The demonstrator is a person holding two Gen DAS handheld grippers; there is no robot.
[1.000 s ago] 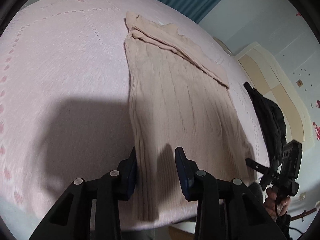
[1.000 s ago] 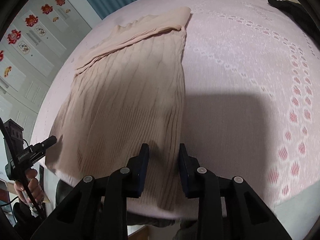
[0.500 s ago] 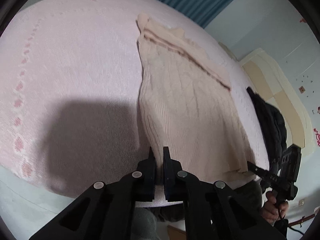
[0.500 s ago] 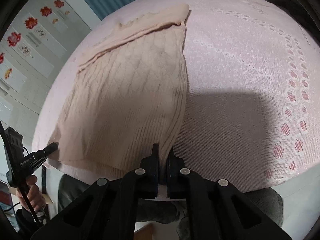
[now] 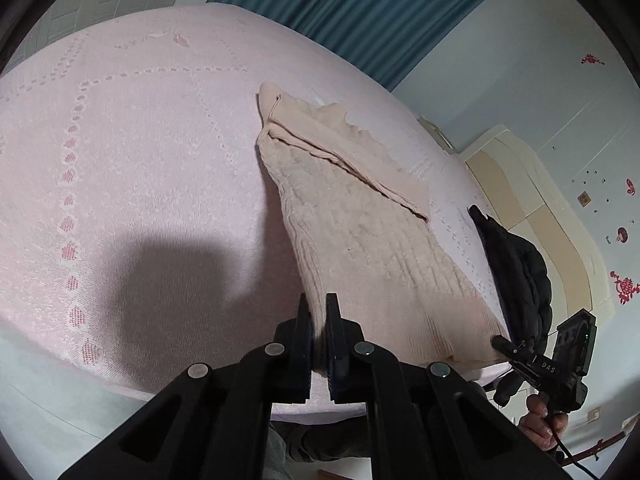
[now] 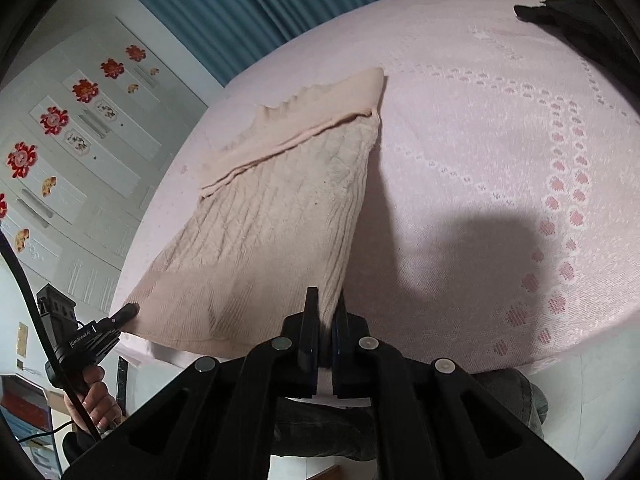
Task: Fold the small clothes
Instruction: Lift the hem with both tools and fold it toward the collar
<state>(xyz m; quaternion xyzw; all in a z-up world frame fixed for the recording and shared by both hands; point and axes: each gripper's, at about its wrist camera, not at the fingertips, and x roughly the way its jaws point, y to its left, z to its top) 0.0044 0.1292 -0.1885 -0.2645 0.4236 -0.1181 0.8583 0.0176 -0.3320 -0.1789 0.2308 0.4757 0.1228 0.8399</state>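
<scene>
Nearest the lens, left gripper [image 5: 319,322] pinching the near left corner of the beige knit sweater [image 5: 360,232], jaws closed tight with the ribbed hem bunched between the pads. In the other wrist view, right gripper [image 6: 327,314] clamping the near right corner of the same sweater [image 6: 276,216] in the same way, jaws shut with a fold of hem caught between them. Hanging between the two grips, the sweater's near edge lifting clear of the pink bedspread [image 5: 132,168] and casting a dark shadow on it just beside the garment. Just beyond the hem, ribbed knit giving way to a diamond cable pattern over the middle of the sweater. Farther along, the sweater's upper part lying flat on the bedspread, with a smooth folded-over band running across it and a wavy scalloped edge showing at its far end. Off to the sweater's right side in the left wrist view, a black jacket [image 5: 516,264] lying on the bedspread near its edge, apart from the sweater. Beyond the far end of the sweater, past the bed, blue curtain [image 5: 360,12] hanging against the wall. To the sweater's left in the right wrist view, white wardrobe doors [image 6: 76,140] carrying red flower decorations.
</scene>
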